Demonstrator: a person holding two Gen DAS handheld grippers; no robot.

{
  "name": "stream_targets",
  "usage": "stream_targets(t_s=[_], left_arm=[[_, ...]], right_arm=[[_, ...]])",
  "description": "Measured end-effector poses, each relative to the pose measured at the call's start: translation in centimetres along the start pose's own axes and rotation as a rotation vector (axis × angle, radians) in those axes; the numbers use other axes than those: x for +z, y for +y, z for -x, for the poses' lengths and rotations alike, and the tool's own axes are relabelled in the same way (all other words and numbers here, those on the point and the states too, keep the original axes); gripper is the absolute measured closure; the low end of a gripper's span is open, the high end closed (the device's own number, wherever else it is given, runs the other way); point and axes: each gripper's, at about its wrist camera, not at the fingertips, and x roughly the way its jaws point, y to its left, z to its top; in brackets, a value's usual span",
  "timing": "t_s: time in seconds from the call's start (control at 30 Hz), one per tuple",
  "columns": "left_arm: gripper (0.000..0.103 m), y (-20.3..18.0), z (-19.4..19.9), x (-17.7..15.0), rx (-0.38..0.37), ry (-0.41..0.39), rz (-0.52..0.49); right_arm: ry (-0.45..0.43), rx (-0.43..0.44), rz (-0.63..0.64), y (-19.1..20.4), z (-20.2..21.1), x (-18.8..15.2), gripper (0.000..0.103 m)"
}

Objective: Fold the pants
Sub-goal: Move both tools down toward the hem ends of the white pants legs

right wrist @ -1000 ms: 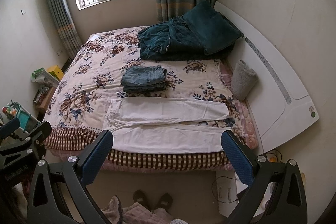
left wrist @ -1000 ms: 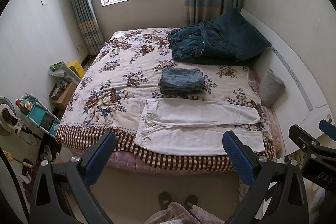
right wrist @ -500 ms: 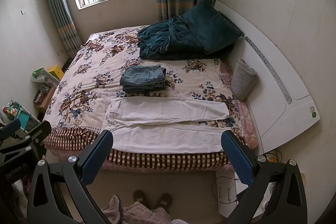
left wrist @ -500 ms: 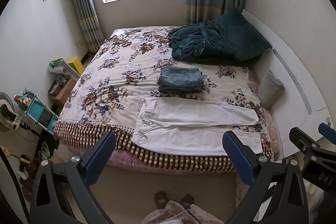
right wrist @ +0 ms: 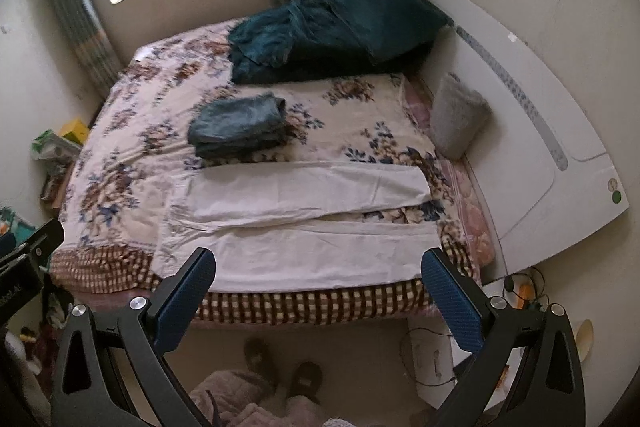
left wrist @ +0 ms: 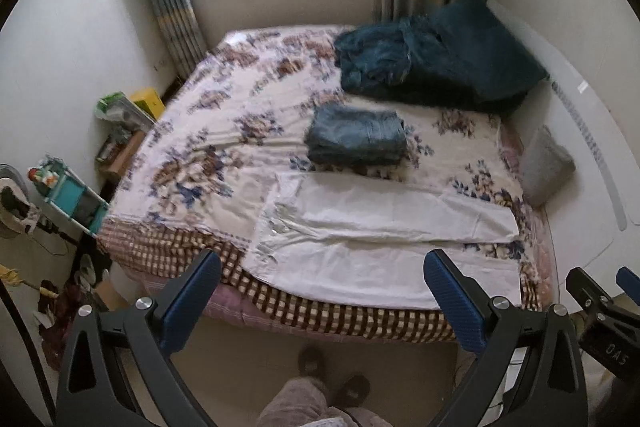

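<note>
White pants (left wrist: 376, 239) lie flat at the bed's (left wrist: 224, 147) near edge, twelve o'clock from us, and both views have closed in and tilted since a second ago, so we judge our left gripper (left wrist: 320, 303) and right gripper (right wrist: 316, 301), both wide and empty, are approaching for the first fold.

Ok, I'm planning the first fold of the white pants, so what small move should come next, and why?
Probably bring both grippers down to the near leg. The white pants lie flat along the bed's near edge, legs apart. The left gripper and right gripper are open, empty and short of the cloth.
</note>
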Motion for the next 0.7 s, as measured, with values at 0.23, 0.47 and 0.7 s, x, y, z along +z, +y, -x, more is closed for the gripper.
stream_targets(t_s=[0.23, 0.47, 0.7], left_arm=[[0.000, -2.3, -9.4, 3.4, -0.037, 0.098, -0.031], [0.000, -4.6, -20.4, 7.7, -0.088, 0.235, -0.098], [0.000, -6.7, -30.8, 10.6, -0.081, 0.323, -0.137]], right_arm=[[0.090, -0.052, -0.076, -1.5, -10.1, 4.0, 0.000], [0.210, -0.108, -0.182, -2.3, -22.0, 9.2, 0.000], [0.325, -0.155, -0.224, -3.5, -35.3, 12.7, 0.000]])
